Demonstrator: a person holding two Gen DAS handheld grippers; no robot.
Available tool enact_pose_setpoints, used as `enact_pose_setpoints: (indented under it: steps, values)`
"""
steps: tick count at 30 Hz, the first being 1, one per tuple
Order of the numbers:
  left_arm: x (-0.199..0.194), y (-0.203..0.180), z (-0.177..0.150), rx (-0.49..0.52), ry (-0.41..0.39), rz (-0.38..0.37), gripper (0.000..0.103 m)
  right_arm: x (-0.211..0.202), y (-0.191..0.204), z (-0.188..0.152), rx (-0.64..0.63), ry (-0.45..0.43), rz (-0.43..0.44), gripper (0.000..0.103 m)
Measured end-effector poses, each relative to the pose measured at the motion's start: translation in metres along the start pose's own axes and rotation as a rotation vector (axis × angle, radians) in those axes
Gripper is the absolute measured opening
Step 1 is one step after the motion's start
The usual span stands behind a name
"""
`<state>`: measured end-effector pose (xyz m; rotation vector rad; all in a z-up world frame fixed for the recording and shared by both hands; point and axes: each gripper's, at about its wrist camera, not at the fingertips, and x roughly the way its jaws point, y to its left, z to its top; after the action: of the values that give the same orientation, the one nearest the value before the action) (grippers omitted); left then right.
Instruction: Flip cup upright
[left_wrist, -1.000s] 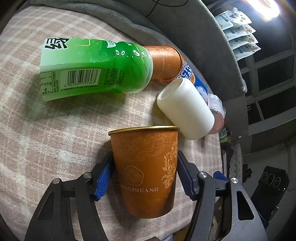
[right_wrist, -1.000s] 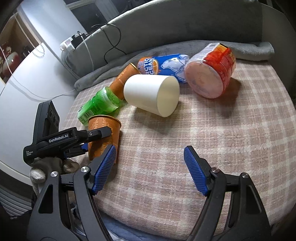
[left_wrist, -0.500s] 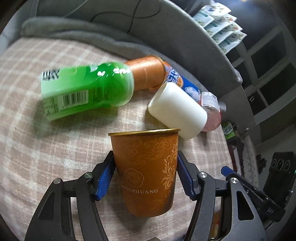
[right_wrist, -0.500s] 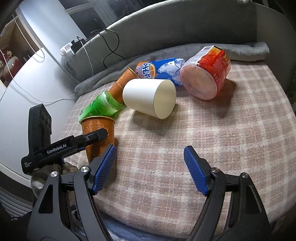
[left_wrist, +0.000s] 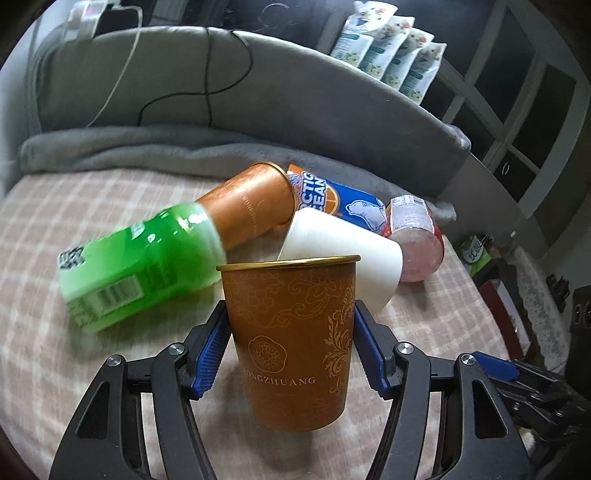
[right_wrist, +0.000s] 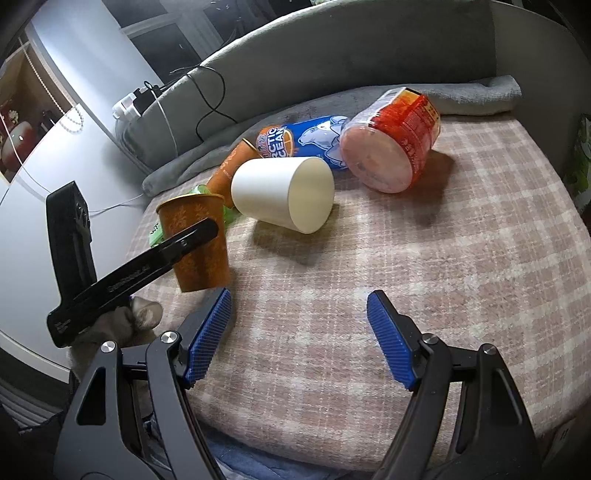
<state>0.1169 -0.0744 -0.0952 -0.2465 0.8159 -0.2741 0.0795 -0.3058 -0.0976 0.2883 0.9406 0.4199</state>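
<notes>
Plaid bed cover (right_wrist: 424, 236), upright orange cup (left_wrist: 291, 339) clamped in left tongs (left_wrist: 291, 347), right tongs (right_wrist: 299, 332) wide

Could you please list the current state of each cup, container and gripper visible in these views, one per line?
Held orange cup: upright, mouth up, clamped.
Left gripper: shut on that cup.
Right gripper: open, empty.
White cup: on its side.
Second orange cup: on its side.
Green bottle: lying down.
Blue can: lying down.
Red tub: tipped on its side.
</notes>
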Motion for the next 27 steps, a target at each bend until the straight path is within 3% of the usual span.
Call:
enact_pose_setpoints:
  steps: [8, 27]
  values:
    - [0.009, -0.008, -0.005, 0.078, -0.056, 0.033, 0.063, -0.001, -0.003, -0.001, 0.011, -0.003, -0.005, 0.079]
    - [-0.012, -0.016, -0.026, 0.131, -0.055, 0.025, 0.063, -0.009, 0.014, -0.003, -0.019, -0.027, -0.001, 0.078]
